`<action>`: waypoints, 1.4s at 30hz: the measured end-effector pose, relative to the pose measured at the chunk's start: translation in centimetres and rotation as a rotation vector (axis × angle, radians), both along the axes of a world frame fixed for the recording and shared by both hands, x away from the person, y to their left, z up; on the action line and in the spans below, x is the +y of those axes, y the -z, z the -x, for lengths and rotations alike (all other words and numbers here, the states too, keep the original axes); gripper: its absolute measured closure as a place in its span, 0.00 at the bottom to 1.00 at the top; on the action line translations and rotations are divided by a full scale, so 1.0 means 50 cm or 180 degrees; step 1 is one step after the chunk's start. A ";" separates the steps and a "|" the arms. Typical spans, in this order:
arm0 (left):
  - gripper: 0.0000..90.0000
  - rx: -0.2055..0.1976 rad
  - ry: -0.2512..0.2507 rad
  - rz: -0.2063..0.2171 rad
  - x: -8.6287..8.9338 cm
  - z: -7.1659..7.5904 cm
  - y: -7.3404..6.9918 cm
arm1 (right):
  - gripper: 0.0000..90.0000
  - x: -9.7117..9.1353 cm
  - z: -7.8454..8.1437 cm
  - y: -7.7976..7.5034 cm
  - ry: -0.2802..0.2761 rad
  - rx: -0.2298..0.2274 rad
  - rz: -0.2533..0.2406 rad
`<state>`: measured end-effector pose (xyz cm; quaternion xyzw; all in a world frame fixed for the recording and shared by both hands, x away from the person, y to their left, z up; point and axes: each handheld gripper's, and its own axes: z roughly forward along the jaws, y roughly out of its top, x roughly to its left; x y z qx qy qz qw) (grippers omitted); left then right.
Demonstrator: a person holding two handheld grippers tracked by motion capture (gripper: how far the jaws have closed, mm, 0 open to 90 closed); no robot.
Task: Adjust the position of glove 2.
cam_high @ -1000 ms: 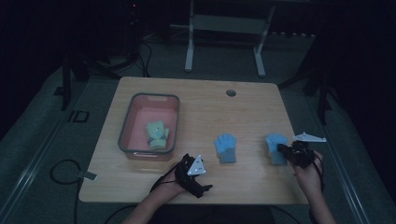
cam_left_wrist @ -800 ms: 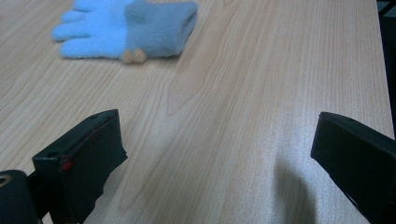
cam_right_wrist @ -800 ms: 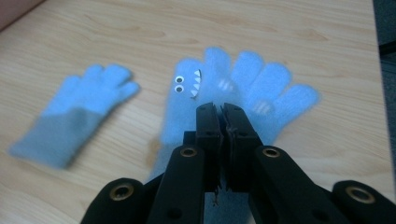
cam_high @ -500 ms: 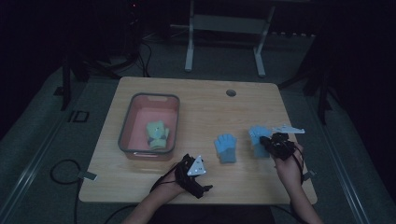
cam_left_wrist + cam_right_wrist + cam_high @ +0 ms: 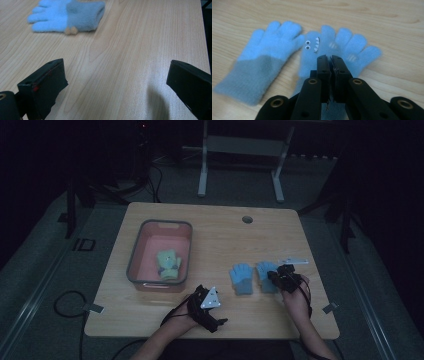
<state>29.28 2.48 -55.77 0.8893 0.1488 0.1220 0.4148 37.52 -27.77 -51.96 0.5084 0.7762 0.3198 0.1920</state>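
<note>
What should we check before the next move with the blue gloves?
1. Right hand-held gripper shut on face glove: ok, jaws pinch its fabric.
2. Face glove off the table: cannot tell.
3. Plain glove apart from it: not ok, the two touch side by side.
4. Left hand-held gripper free: ok, open over bare wood.
5. Bin has room: ok, one green glove inside.
</note>
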 end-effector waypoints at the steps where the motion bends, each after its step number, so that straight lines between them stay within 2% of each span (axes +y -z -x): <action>1: 0.03 -0.0002 0.0007 0.0001 0.000 0.000 0.000 | 0.95 0.003 -0.001 0.005 0.0002 0.0016 0.0023; 10: 0.03 -0.0001 0.0021 -0.0014 0.000 0.001 0.000 | 0.93 0.004 -0.016 0.041 0.0038 0.0143 0.0062; 16: 0.03 -0.0004 0.0023 -0.0019 -0.001 0.002 0.000 | 0.84 0.000 -0.015 0.034 -0.0003 0.0134 0.0049; 19: 0.03 -0.0002 0.0023 -0.0017 -0.001 0.001 0.001 | 0.80 -0.012 -0.012 0.021 -0.0162 0.0059 0.0032; 22: 0.03 -0.0013 0.0027 -0.0028 -0.001 0.001 0.000 | 0.77 -0.028 -0.011 0.011 -0.0440 -0.0012 -0.0009; 23: 0.03 -0.0009 0.0026 -0.0025 -0.001 0.001 0.000 | 0.75 -0.034 -0.011 0.010 -0.0595 -0.0044 -0.0027; 25: 0.03 -0.0012 0.0024 -0.0025 -0.001 0.001 0.000 | 0.74 -0.041 -0.013 0.011 -0.0712 -0.0081 0.0034; 27: 0.03 -0.0013 0.0021 -0.0021 -0.001 0.001 0.001 | 0.72 -0.049 -0.017 0.015 -0.0808 -0.0073 0.0008; 30: 0.03 -0.0008 0.0019 -0.0013 -0.001 0.001 0.001 | 0.70 -0.055 -0.022 0.022 -0.0831 -0.0036 0.0043; 33: 0.03 -0.0006 0.0014 -0.0011 0.000 0.001 0.001 | 0.68 -0.063 -0.029 0.038 -0.0873 0.0030 -0.0006; 37: 0.03 -0.0013 0.0017 -0.0017 0.000 0.001 0.001 | 0.67 -0.066 -0.032 0.048 -0.0901 0.0069 0.0006; 39: 0.03 -0.0019 0.0018 -0.0014 0.000 0.001 0.002 | 0.69 -0.064 -0.032 0.049 -0.0894 0.0065 0.0056; 42: 0.03 -0.0021 0.0016 -0.0014 0.000 0.001 0.002 | 0.80 -0.054 -0.029 0.049 -0.0816 0.0033 0.0189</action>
